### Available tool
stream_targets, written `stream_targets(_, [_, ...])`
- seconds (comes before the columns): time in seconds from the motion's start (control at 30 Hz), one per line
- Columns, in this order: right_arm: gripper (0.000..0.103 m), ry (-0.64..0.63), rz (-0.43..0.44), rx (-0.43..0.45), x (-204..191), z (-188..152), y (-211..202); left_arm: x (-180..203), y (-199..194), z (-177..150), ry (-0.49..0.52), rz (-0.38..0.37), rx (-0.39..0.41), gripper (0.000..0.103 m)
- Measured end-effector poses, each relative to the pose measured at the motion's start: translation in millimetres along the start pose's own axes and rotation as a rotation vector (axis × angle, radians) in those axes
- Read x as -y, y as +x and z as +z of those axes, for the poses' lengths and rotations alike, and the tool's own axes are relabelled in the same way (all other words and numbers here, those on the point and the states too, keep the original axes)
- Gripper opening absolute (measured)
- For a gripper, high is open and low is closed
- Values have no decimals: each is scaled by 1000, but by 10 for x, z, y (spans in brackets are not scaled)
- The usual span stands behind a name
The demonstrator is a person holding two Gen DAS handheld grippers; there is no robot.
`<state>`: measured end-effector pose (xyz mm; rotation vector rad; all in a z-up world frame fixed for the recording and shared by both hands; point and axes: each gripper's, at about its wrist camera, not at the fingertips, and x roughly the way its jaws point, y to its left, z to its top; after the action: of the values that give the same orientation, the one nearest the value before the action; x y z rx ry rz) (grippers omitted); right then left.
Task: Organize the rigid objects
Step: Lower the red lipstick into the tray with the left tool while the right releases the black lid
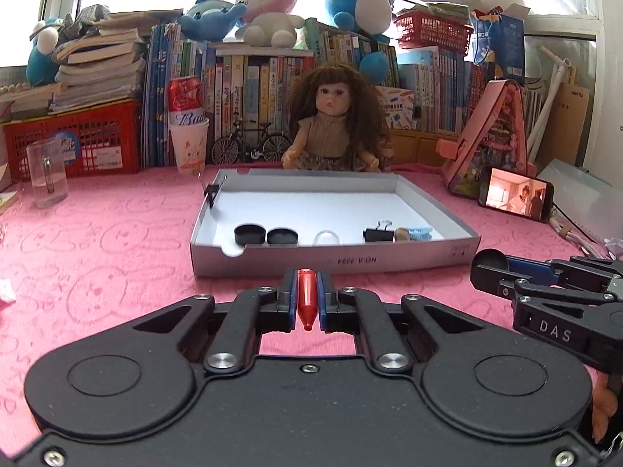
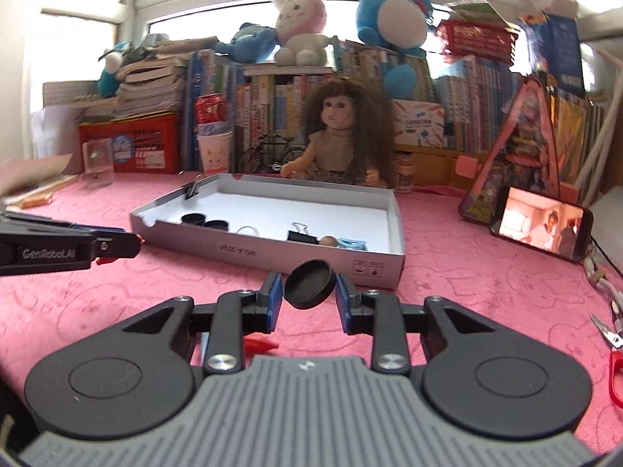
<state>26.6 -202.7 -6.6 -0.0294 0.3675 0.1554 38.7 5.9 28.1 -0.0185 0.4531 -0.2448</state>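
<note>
My left gripper (image 1: pixel 305 277) is shut on a small red pointed cap (image 1: pixel 305 297), tip toward the camera, just short of the box's front wall. The grey cardboard box (image 1: pixel 335 262) holds two black round lids (image 1: pixel 249 233), a clear dome (image 1: pixel 327 238), a black binder clip (image 1: pixel 379 232) and a blue piece (image 1: pixel 420 232). Another clip (image 1: pixel 212 190) grips its left wall. My right gripper (image 2: pixel 309 282) is shut on a black round lid (image 2: pixel 309 283), tilted, in front of the box (image 2: pixel 272 257). The right gripper (image 1: pixel 490 268) also shows at the right edge of the left wrist view.
A second red piece (image 2: pixel 263 344) lies on the pink cloth under my right gripper. A doll (image 1: pixel 335 116) sits behind the box, with books and plush toys at the back. A phone (image 2: pixel 541 229) leans at the right, red-handled pliers (image 2: pixel 607 334) lie at the far right, and a glass (image 1: pixel 46 173) stands at the left.
</note>
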Motion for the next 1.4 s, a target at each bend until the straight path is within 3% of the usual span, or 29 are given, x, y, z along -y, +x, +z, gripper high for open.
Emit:
stream_targets(0.27, [34,149,-6,-19,332,245,277,-134,311,337,-20,16,17,9])
stream_targets(0.73, [34,226,0,-128,541,665,1143,-360,1260,847,-51,76,-23,9])
stream_targets(1.03, [34,210,-38,-200,492,665,1497,-390,1695,809,-64,130,-100,9])
stream_targets(1.4, [34,252,-44,-254,565,638,1634,-385,1867,719,-50,156,-146,9])
